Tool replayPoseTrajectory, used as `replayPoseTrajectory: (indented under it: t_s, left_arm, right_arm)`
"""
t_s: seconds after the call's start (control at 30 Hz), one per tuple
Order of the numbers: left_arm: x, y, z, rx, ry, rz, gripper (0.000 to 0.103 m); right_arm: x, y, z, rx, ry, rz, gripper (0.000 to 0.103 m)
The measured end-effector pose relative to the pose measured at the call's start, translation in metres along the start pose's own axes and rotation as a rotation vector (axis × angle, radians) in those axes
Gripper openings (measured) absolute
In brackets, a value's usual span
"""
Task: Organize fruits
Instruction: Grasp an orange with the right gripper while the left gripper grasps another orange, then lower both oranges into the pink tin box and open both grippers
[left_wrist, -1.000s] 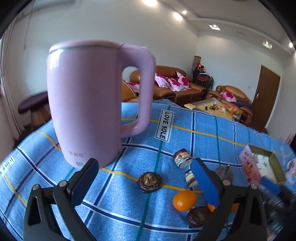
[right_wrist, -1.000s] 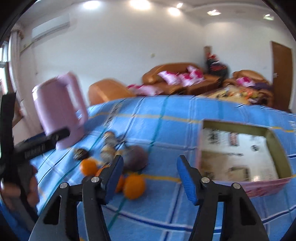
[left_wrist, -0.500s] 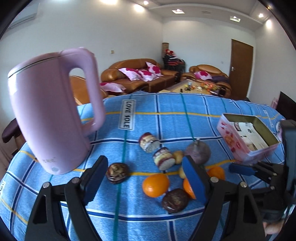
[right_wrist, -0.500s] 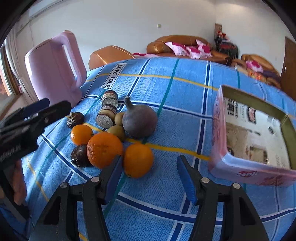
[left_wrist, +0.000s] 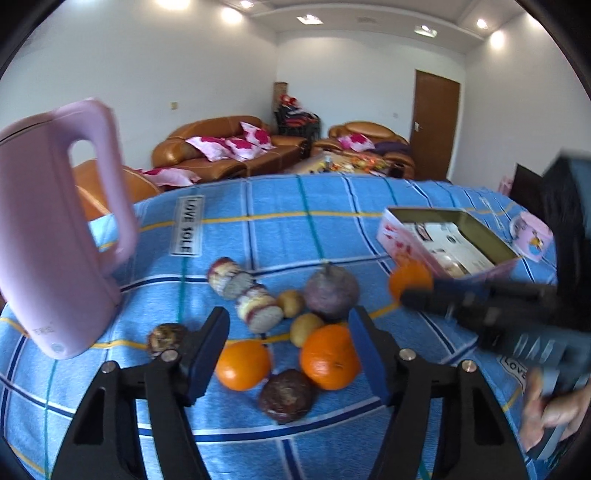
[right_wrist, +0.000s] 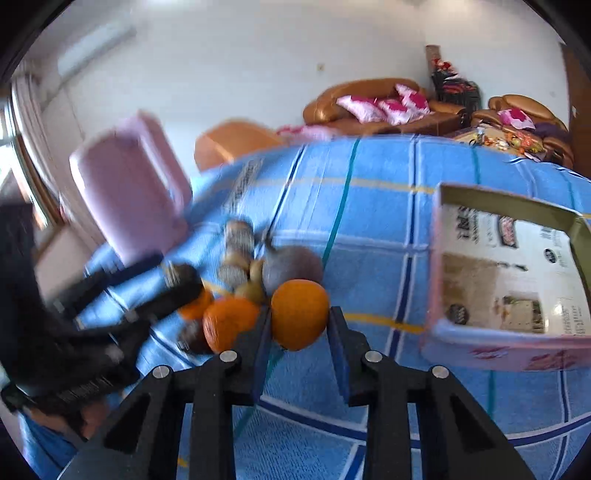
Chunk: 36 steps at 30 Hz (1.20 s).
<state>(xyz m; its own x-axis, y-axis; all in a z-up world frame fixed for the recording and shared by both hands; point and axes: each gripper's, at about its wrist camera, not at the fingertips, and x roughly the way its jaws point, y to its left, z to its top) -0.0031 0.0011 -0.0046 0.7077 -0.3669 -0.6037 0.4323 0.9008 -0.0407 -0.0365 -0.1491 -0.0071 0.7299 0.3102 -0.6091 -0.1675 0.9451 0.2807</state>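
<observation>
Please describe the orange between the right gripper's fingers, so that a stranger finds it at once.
On the blue checked tablecloth, fruit is heaped left of the open pink box. The orange lies nearest that box, between the right gripper fingers; the other oranges lie farther left.
</observation>
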Motion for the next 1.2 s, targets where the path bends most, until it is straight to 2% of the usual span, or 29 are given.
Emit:
replayPoseTrajectory:
  t_s: [0.1,0.23,0.5,0.77,0.93,1.03,1.2]
  left_arm:
    - [0.011,-0.016,-0.001,0.043,0.054,-0.013,0.059]
    - [0.03,-0.033,-0.007,0.094,0.128,0.011,0.048]
    - [0.03,-0.031,-0.008,0.077,0.132,0.014,0.046]
    - [0.005,-0.028,-0.007,0.011,0.021,0.027,0.046]
    - [-0.018,-0.041,0.002,0.015,-0.074,-0.007,0.046]
    - [-0.031,-0.055,0.011,0.029,-0.138,-0.022,0.046]
    - [-0.032,-0.075,0.028,0.034,-0.194,-0.074,0.046]
  right_arm:
    - [-0.013,-0.007,0.006,0.033,-0.063,-0.001,0.032]
    - [-0.011,-0.009,0.01,0.044,-0.073,-0.009,0.032]
    - [-0.011,-0.004,0.009,0.02,-0.077,-0.023,0.032]
    - [-0.027,-0.007,0.012,0.015,-0.138,-0.047,0.032]
    - [-0.051,-0.013,0.016,-0.044,-0.228,-0.122,0.032]
    - [-0.065,-0.029,0.016,-0.074,-0.271,-0.19,0.032]
    - [-0.078,-0.071,0.018,-0.056,-0.279,-0.265,0.032]
